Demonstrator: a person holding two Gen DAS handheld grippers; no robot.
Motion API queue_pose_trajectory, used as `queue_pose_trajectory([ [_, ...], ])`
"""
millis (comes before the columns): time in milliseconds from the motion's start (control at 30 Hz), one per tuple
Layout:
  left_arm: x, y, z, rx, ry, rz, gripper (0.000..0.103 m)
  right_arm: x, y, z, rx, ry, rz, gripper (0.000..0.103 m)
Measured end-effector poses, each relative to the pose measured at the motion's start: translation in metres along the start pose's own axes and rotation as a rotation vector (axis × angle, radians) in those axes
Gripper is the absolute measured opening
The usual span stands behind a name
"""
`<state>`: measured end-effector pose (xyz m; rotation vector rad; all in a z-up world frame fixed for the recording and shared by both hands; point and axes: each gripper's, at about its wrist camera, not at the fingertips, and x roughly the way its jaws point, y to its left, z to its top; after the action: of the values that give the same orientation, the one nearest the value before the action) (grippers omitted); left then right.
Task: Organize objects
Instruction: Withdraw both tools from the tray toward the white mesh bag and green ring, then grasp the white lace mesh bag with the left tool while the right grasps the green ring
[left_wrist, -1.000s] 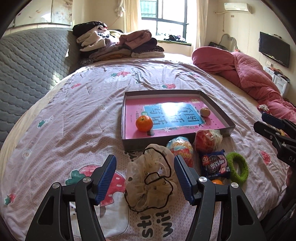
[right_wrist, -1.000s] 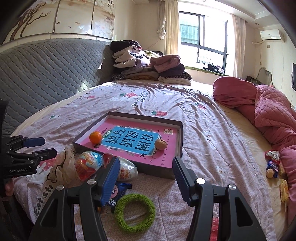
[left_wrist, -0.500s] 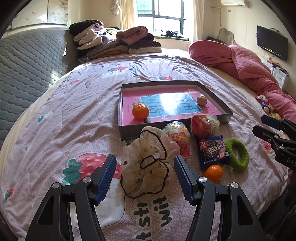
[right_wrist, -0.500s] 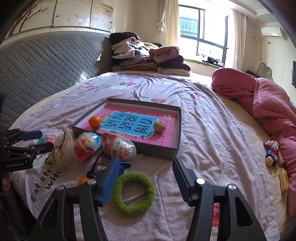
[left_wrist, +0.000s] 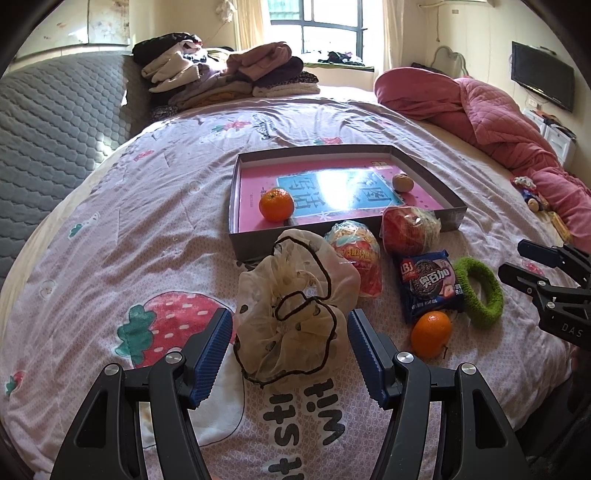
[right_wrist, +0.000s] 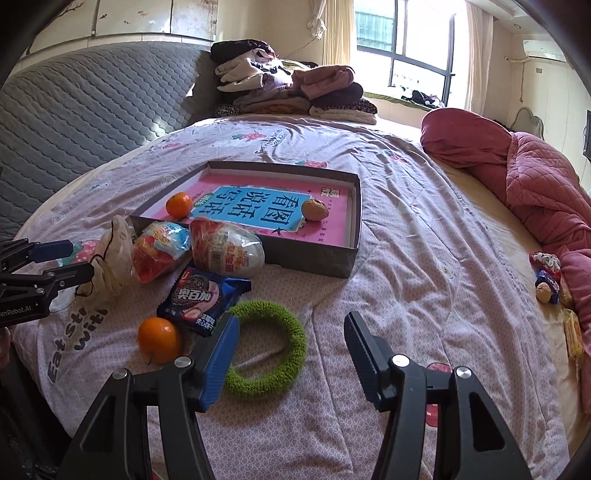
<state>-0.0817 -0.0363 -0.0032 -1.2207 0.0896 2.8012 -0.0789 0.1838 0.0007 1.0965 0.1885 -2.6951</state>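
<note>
Spanning most of both views, the bed (left_wrist: 147, 229) carries the box (left_wrist: 448, 218) near its middle; loose items lie toward the near edge. My left claw (left_wrist: 290, 350) brackets the gauze scrunchie (left_wrist: 295, 314), jaws wide, gripping nothing. My right claw (right_wrist: 290, 354), likewise open and empty, hovers by the green ring (right_wrist: 273, 350). Risk: soft gauze may slip when pinched. Snack labels remain unreadable.
</note>
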Motion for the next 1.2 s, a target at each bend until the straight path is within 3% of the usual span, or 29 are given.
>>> queue_pose_trajectory([
  [600, 0.02, -0.004, -0.01, 0.028, 0.042, 0.004, 0.066, 0.025, -0.001, -0.012, -0.009, 0.088, -0.025, 0.059],
  [1200, 0.035, -0.006, -0.014, 0.014, 0.047, 0.016, 0.066, 0.036, -0.004, -0.017, 0.012, 0.103, -0.036, 0.059],
])
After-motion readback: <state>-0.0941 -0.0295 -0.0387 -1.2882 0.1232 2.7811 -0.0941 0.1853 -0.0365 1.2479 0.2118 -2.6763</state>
